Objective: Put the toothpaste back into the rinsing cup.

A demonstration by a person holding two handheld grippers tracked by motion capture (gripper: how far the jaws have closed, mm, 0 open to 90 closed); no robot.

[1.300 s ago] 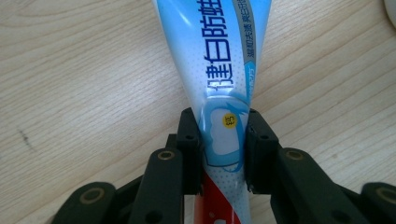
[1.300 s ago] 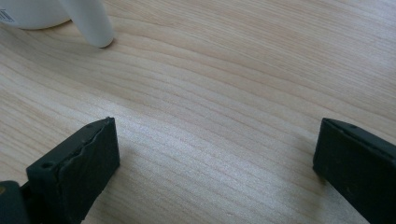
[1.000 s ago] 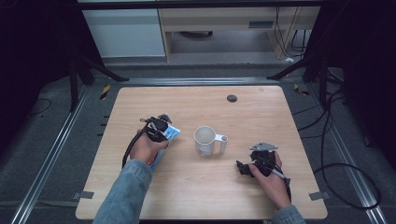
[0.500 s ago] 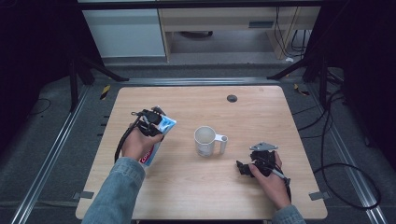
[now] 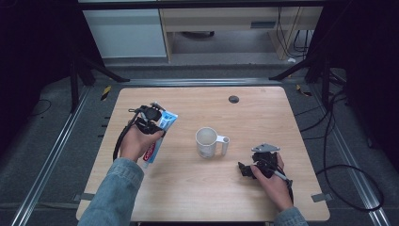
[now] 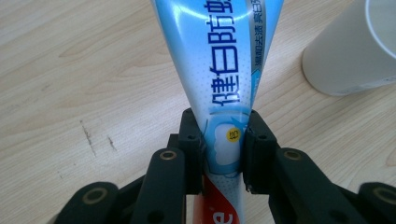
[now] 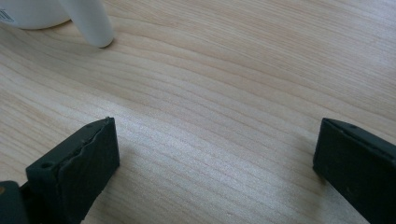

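Left gripper view: the two black jaws of the left gripper point(image 6: 223, 149) are closed on a toothpaste tube point(image 6: 219, 60), pinching it across its width where the light blue print meets a red band. The tube runs up and away from the jaws, widening toward its flat crimped end, with dark blue lettering along its length. A white mug point(image 6: 355, 46) stands on the wood at upper right, near the tube but apart from it.

High view: the left gripper point(image 5: 149, 117) sits at the table's left side, held in the person's left hand point(image 5: 136, 141), a denim sleeve point(image 5: 113, 193) behind it. The toothpaste tube point(image 5: 162, 126) slants from beneath the hand up to the right; whether its lower end touches the table point(image 5: 188, 193) is hard to judge from this angle. The mug point(image 5: 207, 142) stands upright near the table's centre, its handle pointing right. The right gripper point(image 5: 244, 169) rests low over the wood at lower right, in the right hand point(image 5: 273, 181), well apart from the mug. A small dark round disc point(image 5: 234, 99) lies near the far edge.

Right gripper view: the jaws of the right gripper point(image 7: 217, 158) stand wide apart with bare wood between them. The mug's handle point(image 7: 88, 23) meets the table at upper left.
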